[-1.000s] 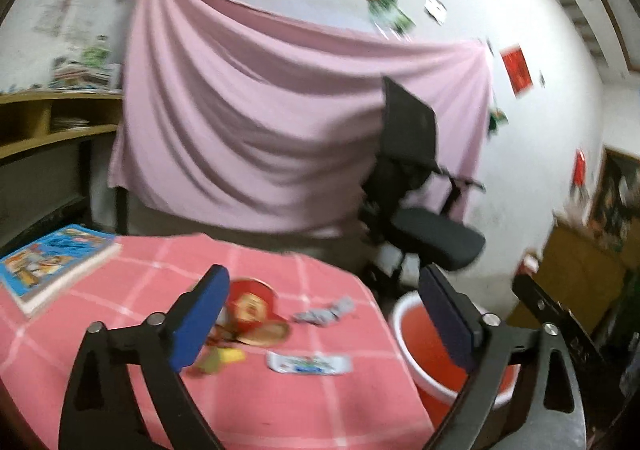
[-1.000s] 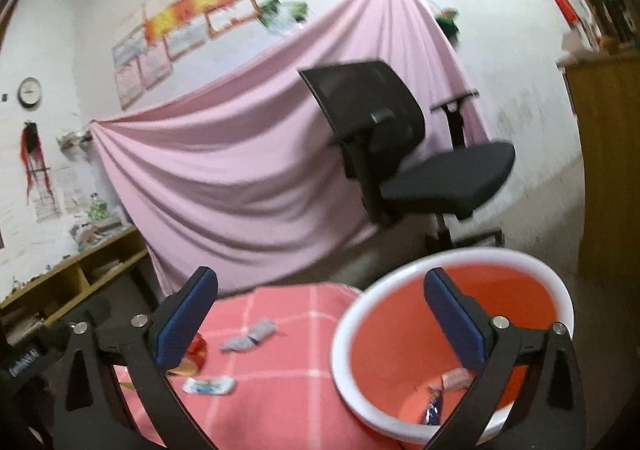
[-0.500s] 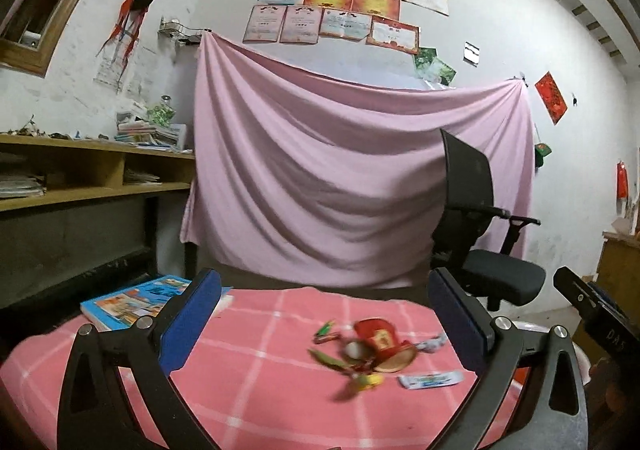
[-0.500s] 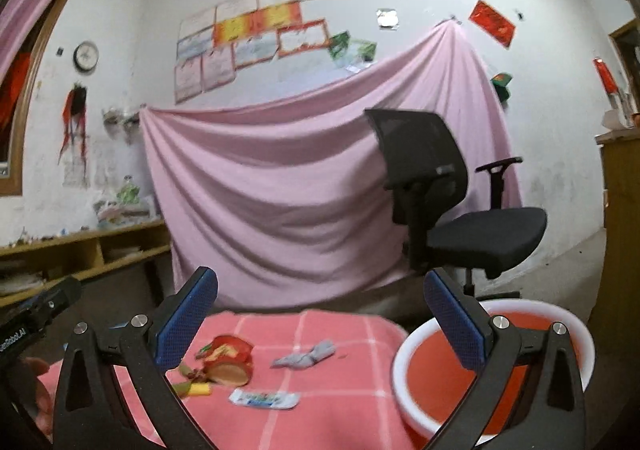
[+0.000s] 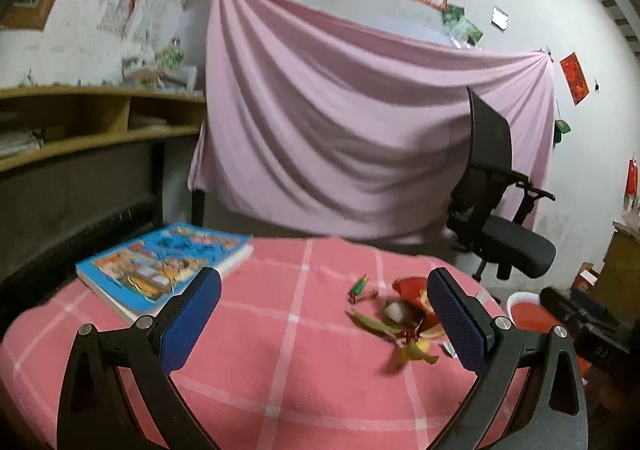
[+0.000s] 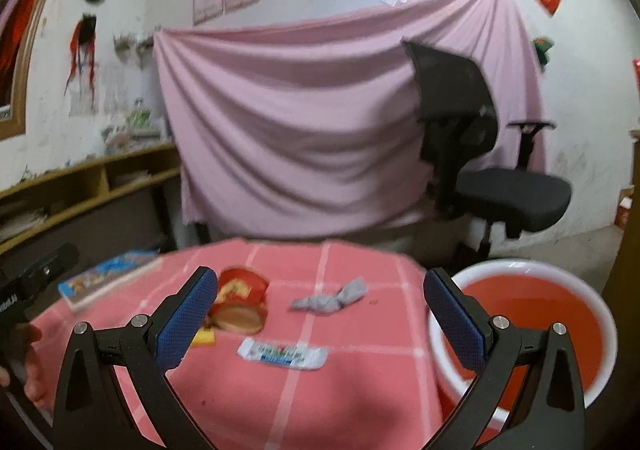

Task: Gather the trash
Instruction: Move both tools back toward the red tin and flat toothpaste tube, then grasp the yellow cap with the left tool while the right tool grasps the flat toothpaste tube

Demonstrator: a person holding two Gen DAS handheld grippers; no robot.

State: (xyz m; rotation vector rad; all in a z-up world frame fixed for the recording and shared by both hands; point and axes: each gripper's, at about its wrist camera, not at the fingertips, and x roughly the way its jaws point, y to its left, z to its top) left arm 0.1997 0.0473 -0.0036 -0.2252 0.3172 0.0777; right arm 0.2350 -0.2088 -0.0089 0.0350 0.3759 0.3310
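Observation:
Trash lies on a table with a pink checked cloth (image 6: pixel 312 402): a tipped red cup (image 6: pixel 240 304), a crumpled grey wrapper (image 6: pixel 332 299), a white and blue wrapper (image 6: pixel 282 354) and a small yellow piece (image 6: pixel 204 338). In the left wrist view the red cup (image 5: pixel 412 292) lies among green and yellow scraps (image 5: pixel 384 326). My right gripper (image 6: pixel 320 324) is open and empty above the white wrapper. My left gripper (image 5: pixel 324 322) is open and empty above the cloth (image 5: pixel 280 370), left of the scraps. A red bin with a white rim (image 6: pixel 536 322) stands right of the table.
A blue picture book (image 5: pixel 164 264) lies on the table's left side. A black office chair (image 6: pixel 480 154) stands behind the table before a pink hanging sheet (image 6: pixel 300 130). Wooden shelves (image 5: pixel 92 126) line the left wall. The bin also shows in the left wrist view (image 5: pixel 528 312).
Both views have swung left and tipped down toward the table. The book and trash now sit nearer in both views. Both grippers stay open.

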